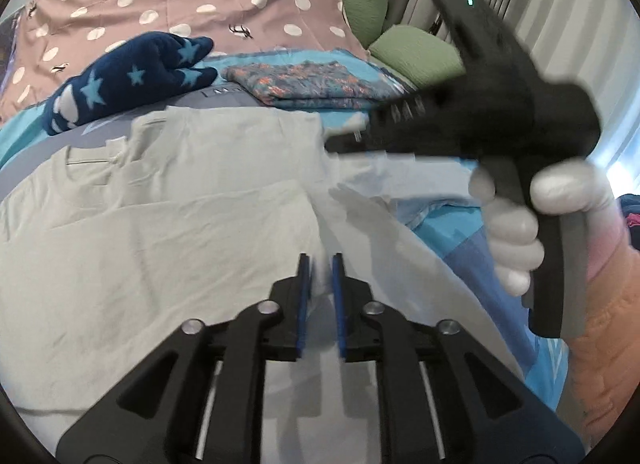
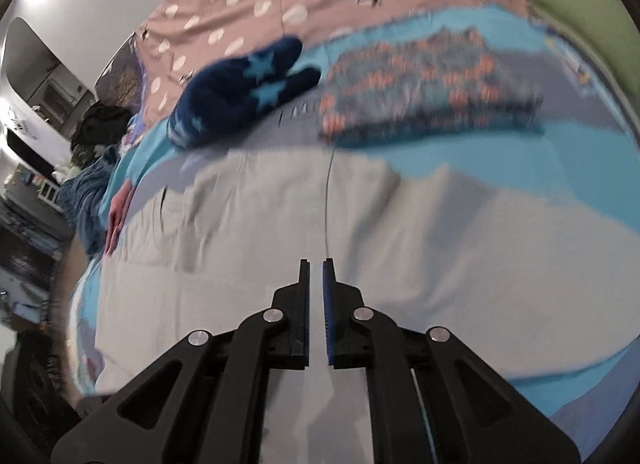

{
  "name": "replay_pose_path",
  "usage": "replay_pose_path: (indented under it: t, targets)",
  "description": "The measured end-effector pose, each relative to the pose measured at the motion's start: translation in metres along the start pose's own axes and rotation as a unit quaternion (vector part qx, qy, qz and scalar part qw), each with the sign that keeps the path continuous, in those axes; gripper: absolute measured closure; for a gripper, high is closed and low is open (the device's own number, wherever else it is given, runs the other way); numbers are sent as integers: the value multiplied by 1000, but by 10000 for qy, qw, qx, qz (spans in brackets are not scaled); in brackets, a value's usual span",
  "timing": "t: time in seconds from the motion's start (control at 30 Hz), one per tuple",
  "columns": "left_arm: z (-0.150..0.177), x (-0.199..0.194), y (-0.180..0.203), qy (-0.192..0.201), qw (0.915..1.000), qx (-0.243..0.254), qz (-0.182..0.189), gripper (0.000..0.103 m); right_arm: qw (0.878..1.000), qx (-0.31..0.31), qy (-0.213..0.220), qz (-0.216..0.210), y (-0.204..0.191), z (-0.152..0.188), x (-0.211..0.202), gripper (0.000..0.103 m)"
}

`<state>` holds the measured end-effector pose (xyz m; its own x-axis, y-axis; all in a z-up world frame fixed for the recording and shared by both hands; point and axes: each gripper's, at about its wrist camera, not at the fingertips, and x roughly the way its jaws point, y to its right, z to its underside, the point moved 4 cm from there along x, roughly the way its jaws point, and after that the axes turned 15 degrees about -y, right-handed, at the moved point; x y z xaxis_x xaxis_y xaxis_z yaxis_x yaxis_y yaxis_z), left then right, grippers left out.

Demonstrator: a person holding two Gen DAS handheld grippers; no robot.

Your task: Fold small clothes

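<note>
Bed with blue sheet [image 1: 436, 220]; white T-shirt [image 1: 160, 224] spread flat. Left gripper [image 1: 320, 264] pinches a shirt fold. Right gripper [image 2: 316, 268] hovers above, nearly closed, gripping nothing.

- The shirt [image 1: 160, 224] lies spread on the bed [image 1: 448, 232].
- Behind it, a star-patterned garment [image 1: 128, 80] lies left of a folded cloth [image 1: 316, 84].
- Pillows [image 1: 416, 52] sit right of the cloth.
- The right gripper [image 1: 344, 138] hovers over the shirt's far right edge.
</note>
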<state>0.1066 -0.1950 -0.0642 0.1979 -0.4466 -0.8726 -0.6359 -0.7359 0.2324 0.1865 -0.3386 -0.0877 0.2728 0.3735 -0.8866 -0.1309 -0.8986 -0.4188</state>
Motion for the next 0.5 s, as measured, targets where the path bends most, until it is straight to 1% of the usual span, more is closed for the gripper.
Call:
replay_pose_path:
  t: [0.03, 0.07, 0.1, 0.13, 0.2, 0.3, 0.37, 0.4, 0.43, 0.47, 0.5]
  targets:
    - [2, -5, -4, 57, 10000, -26, -17, 90, 9998, -6, -126, -160, -1, 6, 4, 84]
    - [0, -11, -7, 81, 10000, -46, -35, 90, 9991, 46, -273, -312, -1, 11, 8, 73]
    - [2, -14, -10, 104, 9999, -60, -73, 90, 9982, 122, -394, -428, -4, 15, 10, 68]
    - [4, -18, -9, 112, 9999, -60, -92, 90, 9968, 215, -511, -575, -4, 19, 13, 65]
    - [4, -19, -13, 99, 9998, -66, -131, 90, 9951, 311, -643, -679, -8, 24, 15, 65]
    - [9, -18, -11, 29, 9999, -5, -121, 90, 9961, 192, -735, -447, -17, 27, 20, 64]
    - [14, -12, -10, -54, 9999, 33, -128, 79, 9962, 137, -811, -272, -21, 28, 31, 64]
    - [15, -10, -12, -78, 9999, 21, -145, 76, 9970, 62, -764, -141, -25, 27, 37, 63]
    - [17, -7, -13, -113, 9998, -24, -182, 73, 9979, -87, -635, -6, -31, 26, 39, 71]
    - [21, -7, -17, -145, 9997, -98, -198, 73, 9981, -231, -572, 80, -37, 25, 40, 100]
    - [24, -9, -22, -144, 9995, -181, -202, 73, 9984, -261, -510, 17, -40, 24, 39, 100]
